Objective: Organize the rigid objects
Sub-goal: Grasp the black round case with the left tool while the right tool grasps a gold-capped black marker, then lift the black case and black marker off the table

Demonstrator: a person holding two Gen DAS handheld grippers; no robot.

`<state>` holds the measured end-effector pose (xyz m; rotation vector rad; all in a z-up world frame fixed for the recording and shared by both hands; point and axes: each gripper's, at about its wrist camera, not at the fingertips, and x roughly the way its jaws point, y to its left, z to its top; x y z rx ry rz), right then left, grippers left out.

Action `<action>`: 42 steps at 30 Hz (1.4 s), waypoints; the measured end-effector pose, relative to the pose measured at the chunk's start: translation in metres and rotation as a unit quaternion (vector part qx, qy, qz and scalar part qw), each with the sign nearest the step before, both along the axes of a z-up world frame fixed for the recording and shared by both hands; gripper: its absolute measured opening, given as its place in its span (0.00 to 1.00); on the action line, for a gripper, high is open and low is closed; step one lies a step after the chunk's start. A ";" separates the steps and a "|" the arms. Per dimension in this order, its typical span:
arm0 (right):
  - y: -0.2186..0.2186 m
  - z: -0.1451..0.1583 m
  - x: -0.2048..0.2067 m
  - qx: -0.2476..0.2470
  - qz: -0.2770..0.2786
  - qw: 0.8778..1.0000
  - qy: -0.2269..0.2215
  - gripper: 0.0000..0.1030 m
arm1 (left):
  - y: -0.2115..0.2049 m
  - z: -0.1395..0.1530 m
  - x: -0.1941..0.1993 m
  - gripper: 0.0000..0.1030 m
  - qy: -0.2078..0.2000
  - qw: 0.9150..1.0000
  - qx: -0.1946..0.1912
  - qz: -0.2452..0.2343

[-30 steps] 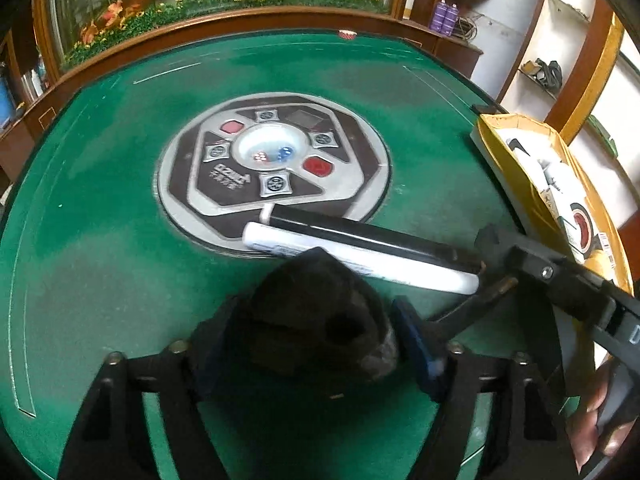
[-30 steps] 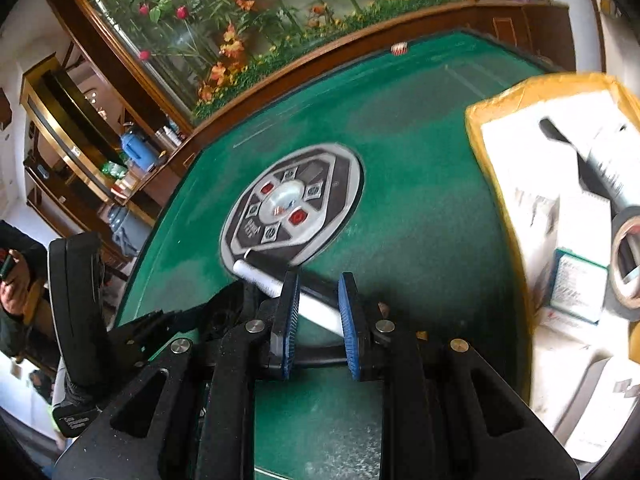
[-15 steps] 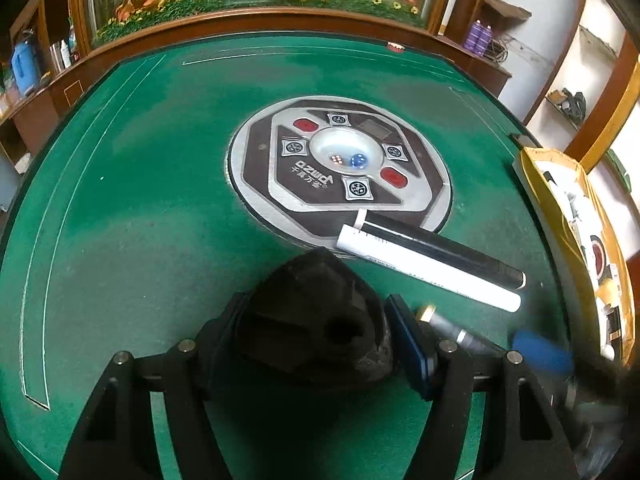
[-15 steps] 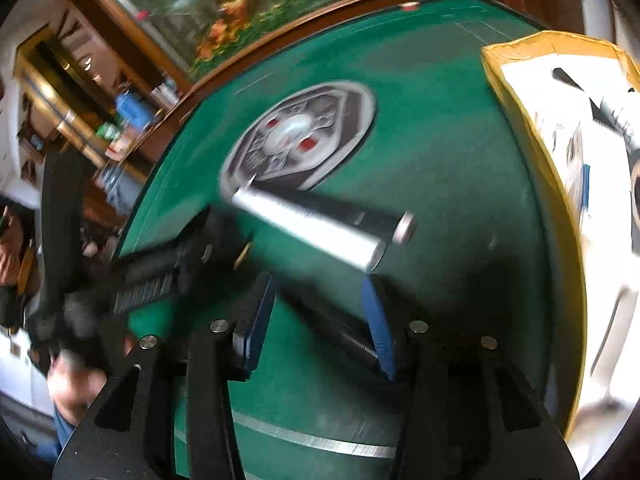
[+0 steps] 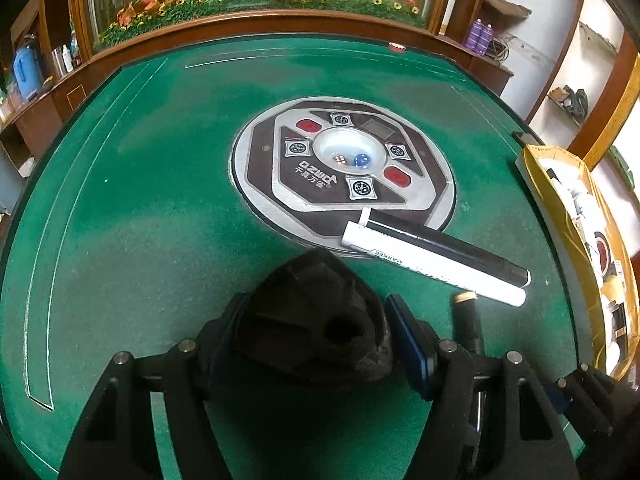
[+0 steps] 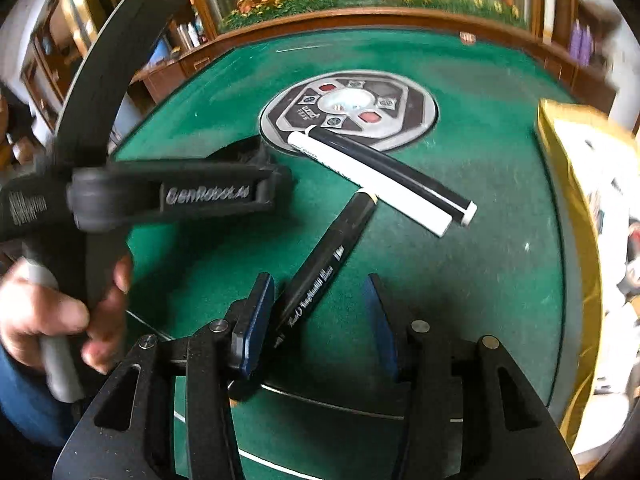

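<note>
Two done: white marker (image 6: 368, 182) and black marker (image 6: 396, 172) lie touching, side by side on the green felt table (image 6: 480, 280). Your right gripper (image 6: 320, 312) has just been closing, pads not yet gripping the black gold-tipped pen (image 6: 324, 264) between them. Your left gripper (image 5: 312, 336) clamps a black angular block (image 5: 312, 320).

Markers on bench: three. One white marker (image 6: 370, 184), one black marker with white end (image 6: 394, 174), lying side by side, touching; one black pen with gold tip (image 6: 320, 272), apart from pair. Black lumpy object (image 5: 316, 320): one. Dice under centre dome (image 5: 350, 152): two, one white (image 5: 340, 159), one blue (image 5: 361, 160). Red buttons on centre panel: two. Yellow box (image 5: 560, 216) at bench edge: one; contents too mixed to count. Purple bottles (image 5: 480, 36) on far shelf: two.
</note>
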<state>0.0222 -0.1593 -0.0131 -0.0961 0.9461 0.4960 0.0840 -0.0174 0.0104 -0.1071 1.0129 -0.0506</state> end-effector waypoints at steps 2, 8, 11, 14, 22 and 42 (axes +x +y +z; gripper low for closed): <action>0.000 0.001 0.001 -0.014 0.000 1.000 -0.005 0.16 | 0.001 0.000 0.000 0.67 0.001 1.000 -0.002 0.001; -0.023 0.002 0.008 -0.021 -0.011 1.000 -0.006 0.14 | -0.001 0.002 -0.001 0.67 0.000 1.000 -0.004 -0.002; -0.024 0.003 0.007 -0.016 -0.016 1.000 -0.004 0.14 | -0.001 0.007 -0.004 0.67 -0.017 1.000 0.000 -0.002; -0.021 0.004 0.003 -0.030 -0.014 0.999 -0.010 0.14 | 0.001 0.010 -0.006 0.67 -0.021 1.000 -0.007 0.003; -0.012 0.004 0.000 -0.059 -0.014 0.998 -0.021 0.14 | -0.002 0.019 -0.010 0.67 -0.040 0.999 -0.021 -0.007; -0.033 0.018 -0.008 0.016 -0.045 0.998 -0.040 0.14 | -0.016 0.025 -0.016 0.67 -0.048 0.998 -0.034 -0.037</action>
